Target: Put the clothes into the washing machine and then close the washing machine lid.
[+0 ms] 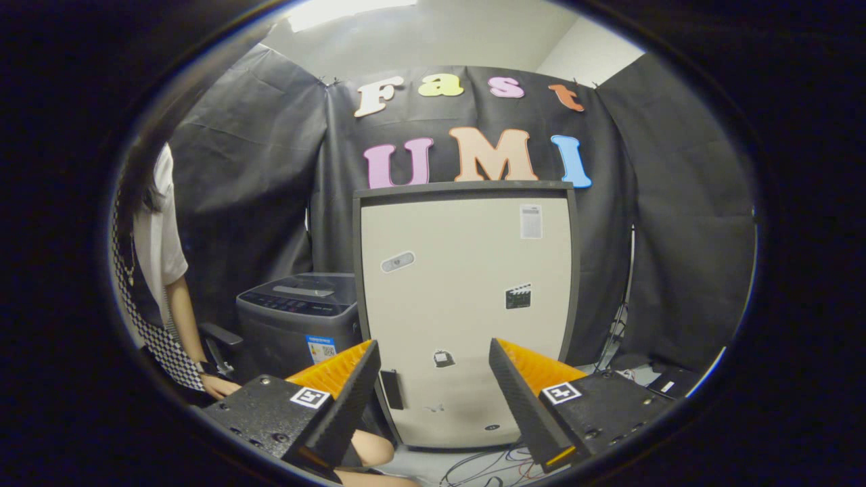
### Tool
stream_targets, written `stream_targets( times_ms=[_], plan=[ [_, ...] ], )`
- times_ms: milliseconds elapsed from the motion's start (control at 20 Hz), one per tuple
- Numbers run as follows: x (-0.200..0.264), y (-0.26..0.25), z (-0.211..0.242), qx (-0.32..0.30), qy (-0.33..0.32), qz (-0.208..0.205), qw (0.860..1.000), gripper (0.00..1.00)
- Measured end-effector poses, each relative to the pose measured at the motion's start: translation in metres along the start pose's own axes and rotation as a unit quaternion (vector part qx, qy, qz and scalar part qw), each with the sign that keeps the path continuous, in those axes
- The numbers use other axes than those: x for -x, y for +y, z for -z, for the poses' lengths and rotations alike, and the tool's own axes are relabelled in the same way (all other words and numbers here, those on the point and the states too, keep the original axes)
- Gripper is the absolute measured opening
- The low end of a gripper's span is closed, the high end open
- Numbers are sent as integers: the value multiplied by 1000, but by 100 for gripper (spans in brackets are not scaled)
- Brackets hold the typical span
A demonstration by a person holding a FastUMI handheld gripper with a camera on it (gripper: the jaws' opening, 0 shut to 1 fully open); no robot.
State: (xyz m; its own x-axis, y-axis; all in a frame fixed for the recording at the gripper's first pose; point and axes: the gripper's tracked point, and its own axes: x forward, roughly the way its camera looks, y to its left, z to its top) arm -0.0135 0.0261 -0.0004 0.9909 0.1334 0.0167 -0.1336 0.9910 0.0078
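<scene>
A dark grey top-loading washing machine [298,318] stands on the floor beyond my left finger, to the left of a tall beige cabinet. Its lid [304,292] lies flat and down on top. My gripper [433,345] is open, held well back from the machine, with a wide gap and nothing between the fingers. Black-and-white checkered cloth [159,345] hangs by a person at the far left; I cannot tell whether it is worn or loose.
The tall beige cabinet [467,304] with small stickers stands straight ahead, seen between the fingers. A person in a white top [159,237] bends beside the washing machine, one hand [220,385] low near my left finger. Cables [494,467] lie on the floor in front.
</scene>
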Motion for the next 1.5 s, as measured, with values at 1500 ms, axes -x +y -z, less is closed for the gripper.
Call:
stream_targets(
  times_ms=[1500],
  plan=[
    [-3,-3,2,-1,-1,6,1000,98]
  ],
)
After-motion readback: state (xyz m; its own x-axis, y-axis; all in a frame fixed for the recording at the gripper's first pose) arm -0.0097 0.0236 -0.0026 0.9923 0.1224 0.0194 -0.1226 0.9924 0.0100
